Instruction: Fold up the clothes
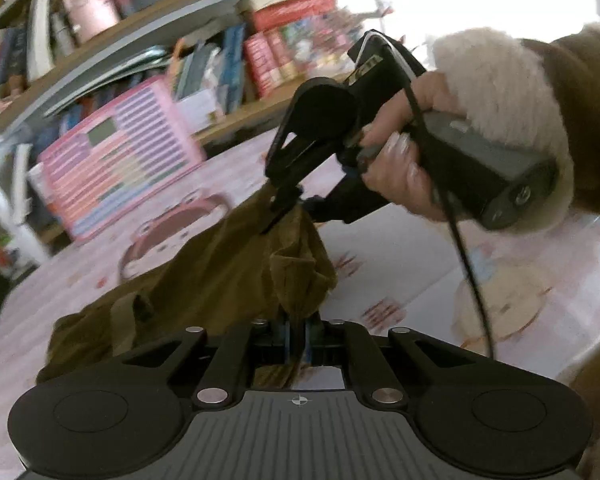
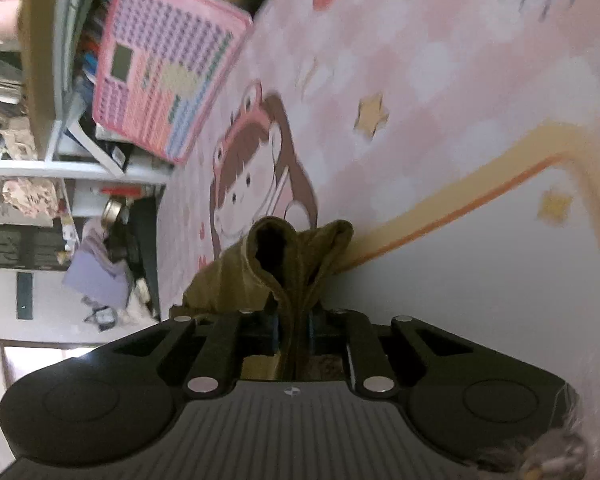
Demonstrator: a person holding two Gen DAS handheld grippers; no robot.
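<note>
Olive garment [image 1: 220,276] – soft, bunched – pinched by both grippers.

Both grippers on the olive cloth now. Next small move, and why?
Probably draw the two grippers apart to spread it flat. The left gripper and right gripper are each shut on a bunched edge of the olive cloth, close together, and it hangs crumpled between them, partly slumped on the pink mat. It looks too wadded to fold as it is.
</note>
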